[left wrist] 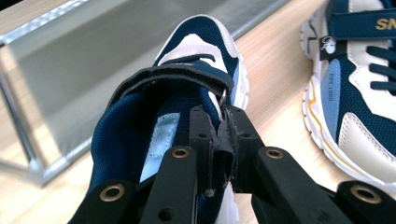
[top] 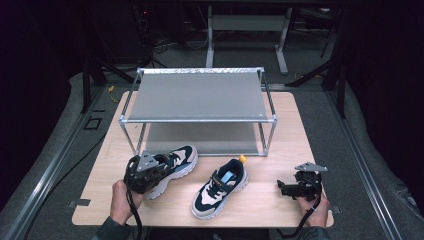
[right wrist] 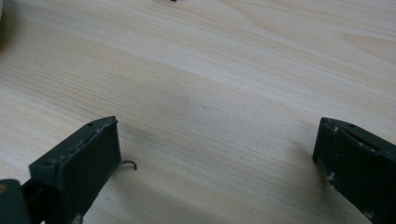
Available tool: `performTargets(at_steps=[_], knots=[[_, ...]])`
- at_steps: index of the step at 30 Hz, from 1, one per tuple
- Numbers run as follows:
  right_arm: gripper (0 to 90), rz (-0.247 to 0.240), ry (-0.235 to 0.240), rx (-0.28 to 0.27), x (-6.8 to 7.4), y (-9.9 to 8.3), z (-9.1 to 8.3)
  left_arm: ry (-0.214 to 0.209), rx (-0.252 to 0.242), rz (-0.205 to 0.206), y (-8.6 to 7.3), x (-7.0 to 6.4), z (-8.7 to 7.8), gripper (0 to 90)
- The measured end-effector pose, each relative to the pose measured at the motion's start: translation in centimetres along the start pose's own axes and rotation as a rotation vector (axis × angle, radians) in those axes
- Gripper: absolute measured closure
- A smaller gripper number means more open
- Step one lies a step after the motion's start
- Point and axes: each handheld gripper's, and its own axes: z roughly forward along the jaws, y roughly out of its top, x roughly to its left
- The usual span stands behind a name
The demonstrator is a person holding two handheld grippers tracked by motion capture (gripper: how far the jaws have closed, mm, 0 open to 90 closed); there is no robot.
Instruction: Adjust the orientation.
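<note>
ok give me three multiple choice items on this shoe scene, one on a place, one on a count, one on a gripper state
1. Where is the rack relative to the two shoes?
A. behind them, farther from the person
B. between them
C. under them

2. How many shoes are on the table?
A. one
B. two
C. four

3. What is the left gripper doing?
A. hanging open over bare wood
B. shut on the left shoe
C. shut on the rack's frame

Answers:
1. A, in the high view the rack stands past both shoes.
2. B, the left shoe and the middle shoe are all that show.
3. B, its jaws pinch the shoe's collar in the left gripper view, while the right gripper stands open over wood.
</note>
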Motion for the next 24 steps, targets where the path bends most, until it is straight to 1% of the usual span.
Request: performTargets(at_steps=[2,4,5,7,8,9,10,11,13,15,16,18,19,20,21,22,24], knots=[[0.3,0.0,0.0,0.0,0.0,0.0,0.0,0.011,0.007,-0.016,-0.4,-0.6,0.2,82.3],[0.3,0.001,-0.001,-0.007,0.0,0.0,0.0,-0.006,0.022,-0.022,-0.8,-1.1,0.6,82.0],[0.3,0.0,0.0,0.0,0.0,0.0,0.0,-0.012,0.027,-0.022,-1.0,-1.3,0.8,81.8],[0.3,0.0,0.0,0.0,0.0,0.0,0.0,-0.011,0.038,-0.008,-1.1,-1.8,1.1,80.7],[0.3,0.0,0.0,0.0,0.0,0.0,0.0,-0.005,0.037,-0.004,-1.1,-2.0,1.2,78.7],[0.3,0.0,0.0,0.0,0.0,0.0,0.0,-0.003,0.035,-0.009,-1.1,-2.1,1.1,72.7],[0.3,0.0,-0.001,0.0,0.0,0.0,0.0,-0.006,0.026,-0.003,-1.0,-2.1,0.9,64.1],[0.3,0.0,-0.001,0.0,0.0,0.0,0.0,-0.019,0.008,-0.003,-0.9,-2.1,0.5,55.5],[0.3,0.0,-0.002,-0.002,0.0,0.0,0.0,-0.039,-0.045,-0.019,-0.8,-1.8,-0.6,43.2],[0.3,0.001,0.0,0.0,0.0,0.0,0.0,-0.041,-0.069,-0.031,-0.9,-1.2,-1.6,30.1],[0.3,0.0,-0.001,-0.002,0.0,0.0,0.0,-0.049,-0.083,-0.042,-1.1,-0.8,-2.0,25.2],[0.3,0.001,0.0,0.0,0.0,0.0,0.0,-0.044,-0.091,-0.052,-1.5,0.0,-2.7,15.5],[0.3,0.002,0.0,-0.006,0.0,0.0,0.0,-0.046,-0.098,-0.064,-1.8,0.5,-2.9,13.4],[0.3,0.001,0.0,0.0,0.0,0.0,0.0,-0.043,-0.098,-0.076,-2.1,0.9,-3.1,10.4],[0.4,0.001,-0.001,-0.007,0.0,0.0,0.0,-0.036,-0.098,-0.086,-2.4,1.3,-3.2,5.1],[0.4,0.001,0.0,0.001,0.0,0.0,0.0,-0.032,-0.095,-0.094,-2.8,1.7,-3.3,1.4],[0.5,0.003,-0.001,-0.006,0.0,0.0,0.0,-0.039,-0.104,-0.117,-3.7,2.2,-3.3,0.0]])
